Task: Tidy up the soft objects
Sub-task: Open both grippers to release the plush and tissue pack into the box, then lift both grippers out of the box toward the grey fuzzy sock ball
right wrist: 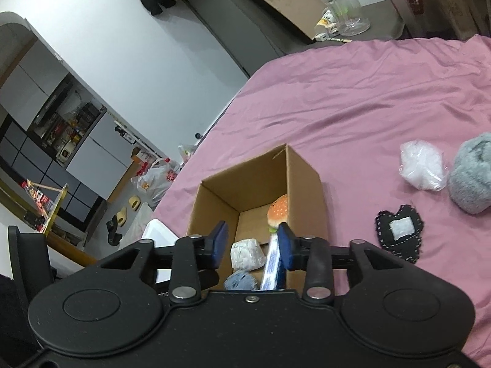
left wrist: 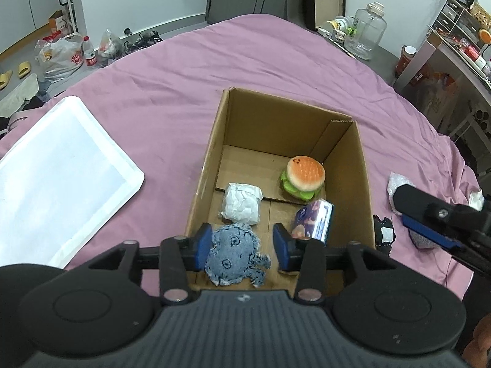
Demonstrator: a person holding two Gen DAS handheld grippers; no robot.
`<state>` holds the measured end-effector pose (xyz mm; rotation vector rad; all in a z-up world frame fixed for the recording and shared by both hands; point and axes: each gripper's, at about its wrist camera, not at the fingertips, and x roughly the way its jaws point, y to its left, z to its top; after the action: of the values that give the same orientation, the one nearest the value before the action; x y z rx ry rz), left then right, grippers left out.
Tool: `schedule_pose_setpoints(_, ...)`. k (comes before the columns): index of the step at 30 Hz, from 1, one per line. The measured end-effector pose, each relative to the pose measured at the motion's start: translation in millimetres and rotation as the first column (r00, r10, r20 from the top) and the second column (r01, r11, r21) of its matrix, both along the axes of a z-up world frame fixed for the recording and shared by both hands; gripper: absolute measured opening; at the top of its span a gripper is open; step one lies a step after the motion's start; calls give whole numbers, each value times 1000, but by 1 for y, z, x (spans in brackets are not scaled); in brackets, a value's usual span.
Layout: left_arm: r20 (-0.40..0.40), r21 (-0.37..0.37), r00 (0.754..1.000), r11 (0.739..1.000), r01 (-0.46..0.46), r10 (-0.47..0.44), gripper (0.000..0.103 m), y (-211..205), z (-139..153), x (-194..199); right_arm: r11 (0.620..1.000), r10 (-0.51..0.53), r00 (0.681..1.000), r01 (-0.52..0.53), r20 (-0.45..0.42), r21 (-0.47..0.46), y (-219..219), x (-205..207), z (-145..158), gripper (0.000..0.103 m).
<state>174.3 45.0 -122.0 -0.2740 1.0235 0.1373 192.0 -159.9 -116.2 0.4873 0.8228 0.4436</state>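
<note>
An open cardboard box [left wrist: 365, 184] stands on the pink bedsheet. Inside lie a burger toy [left wrist: 305, 174], a white crumpled bundle [left wrist: 242, 204] and a tissue pack [left wrist: 314, 222]. My left gripper [left wrist: 242, 247] hangs open over the box's near end. A denim octopus patch [left wrist: 233, 254] rests against its left pad, apart from the right pad. My right gripper [right wrist: 252, 243] is open and holds nothing, just right of the box; one of its fingers [left wrist: 429, 234] shows in the left wrist view. On the sheet outside lie a black heart patch [right wrist: 399, 233], a white plastic bundle [right wrist: 422, 165] and a grey plush [right wrist: 472, 174].
A white plastic lid [left wrist: 61, 178] lies on the bed left of the box. A clear jug [left wrist: 365, 30] stands on the floor beyond the far bed edge. Shelving [left wrist: 460, 49] is at the right; bags [left wrist: 61, 55] and slippers are on the floor at the left.
</note>
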Motion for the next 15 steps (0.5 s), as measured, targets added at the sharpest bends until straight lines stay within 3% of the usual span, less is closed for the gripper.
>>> schedule_pose_setpoints(5,11,21,1000,1000,7,-7,56,-8,7,-3,1000,-17,1000,17,12,-2,-11,-5,5,44)
schedule_pose_setpoints(9,21,35,1000,999,12,-13,69,-16,13,-6,1000,-29,999,29,23,-3,-18,-8,9,51)
schedule_pose_setpoints(15,28,62,999,998,24,-26,74,-29,23,-7,999,-49,998,49,40,8,-35,-11,14,59)
